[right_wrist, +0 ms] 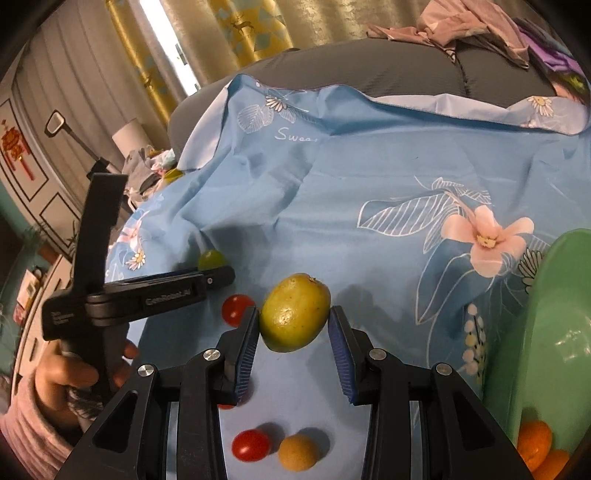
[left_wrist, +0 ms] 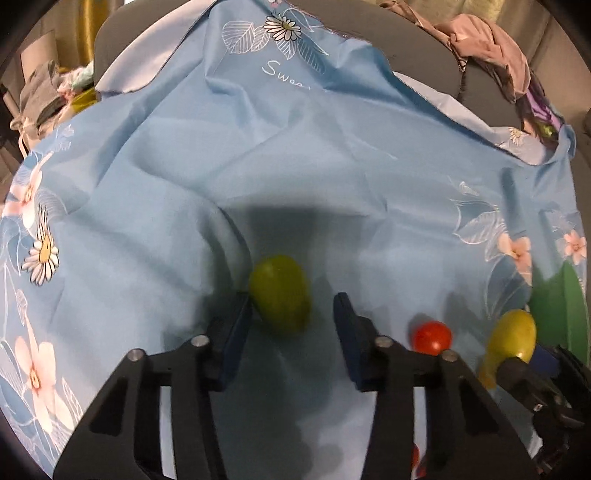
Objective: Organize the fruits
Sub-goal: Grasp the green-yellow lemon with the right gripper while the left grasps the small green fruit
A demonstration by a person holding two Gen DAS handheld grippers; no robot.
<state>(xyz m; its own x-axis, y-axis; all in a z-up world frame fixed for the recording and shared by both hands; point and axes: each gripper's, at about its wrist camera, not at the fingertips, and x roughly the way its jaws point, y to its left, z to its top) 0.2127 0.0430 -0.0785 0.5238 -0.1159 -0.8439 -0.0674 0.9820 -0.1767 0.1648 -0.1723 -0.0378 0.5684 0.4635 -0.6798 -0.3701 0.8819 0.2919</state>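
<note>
Curtained walls in gold and beige (right_wrist: 236, 26) are seen behind a grey padded surface (right_wrist: 369, 70), over which a large pale-blue cloth printed with pink flowers and white daisies (left_wrist: 295, 166) is spread in creases. Crumpled mauve garments (left_wrist: 491, 51) are heaped at the far right edge.

A glossy green plastic bowl (right_wrist: 546, 325) is set at the right of the cloth; two small orange fruits (right_wrist: 533, 441) are held in its lower part.

The left black two-finger gripper (left_wrist: 291, 306) is held with its jaws wide apart. A green oval fruit (left_wrist: 279, 293) is placed on the cloth between them, touching or nearly touching the left blue pad (left_wrist: 236, 332) and well clear of the right one; it is not clamped.

The right black two-finger gripper (right_wrist: 293, 325) is likewise spread. A yellow-green pear-like fruit (right_wrist: 295, 312) is framed between its ribbed blue pads (right_wrist: 341, 354), with the left pad at its skin and a narrow gap at the right. Whether it is lifted off the cloth cannot be told.

Smaller items are listed last: a red cherry tomato (right_wrist: 238, 308) just left of the yellow-green fruit, a second red cherry tomato (right_wrist: 251, 445) nearer the camera, and beside it, close but apart, a small round tan fruit (right_wrist: 298, 452).
</note>
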